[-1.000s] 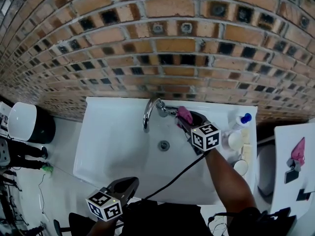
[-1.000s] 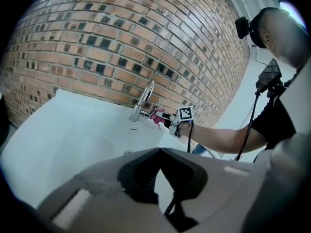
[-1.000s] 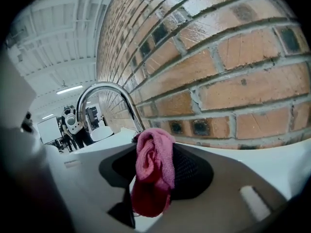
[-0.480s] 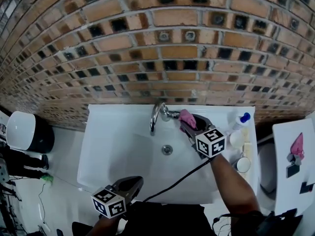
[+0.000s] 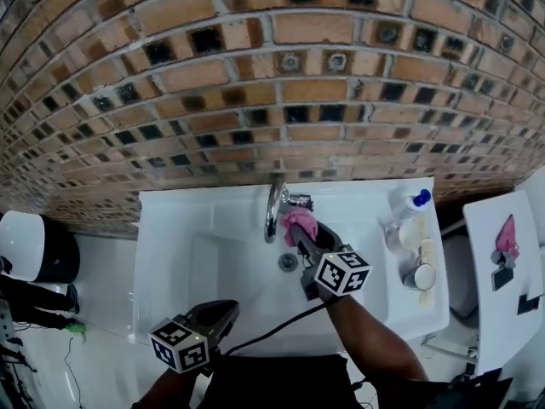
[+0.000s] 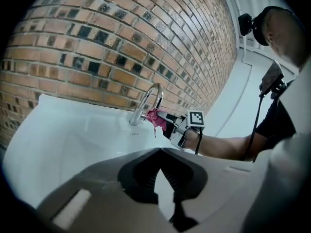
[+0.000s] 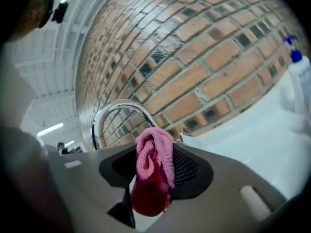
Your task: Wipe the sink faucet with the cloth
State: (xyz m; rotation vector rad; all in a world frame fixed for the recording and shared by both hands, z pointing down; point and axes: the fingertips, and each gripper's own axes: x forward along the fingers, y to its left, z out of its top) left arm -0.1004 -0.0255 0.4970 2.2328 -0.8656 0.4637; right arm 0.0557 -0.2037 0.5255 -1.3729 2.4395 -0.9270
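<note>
Right gripper [image 5: 301,235]: jaws clamped on the pink cloth [image 5: 300,225]. In the right gripper view the cloth [image 7: 154,171] is bunched into a folded wad between the jaws, with its top standing above them.

Cloth position: over the basin of the white sink [image 5: 179,254], just beside the curved chrome faucet [image 5: 272,204] on its right side and above the drain [image 5: 288,262]. The left gripper view places the cloth [image 6: 153,116] close against the lower part of the faucet [image 6: 151,97]. Contact between the two cannot be confirmed.

Left gripper [image 5: 226,308]: held at the near edge of the sink, well apart from the faucet. In its own view the left gripper [image 6: 159,150] has its jaw tips pressed together with nothing between them.

Markings: each gripper carries a cube with black-and-white square marker patterns, the right cube [image 5: 342,273] and the left cube [image 5: 180,345].

On the sink's right ledge stands a clear bottle with a blue cap [image 5: 407,207]; any print on it is too small to read. Behind the sink is a brick wall [image 5: 281,83].
</note>
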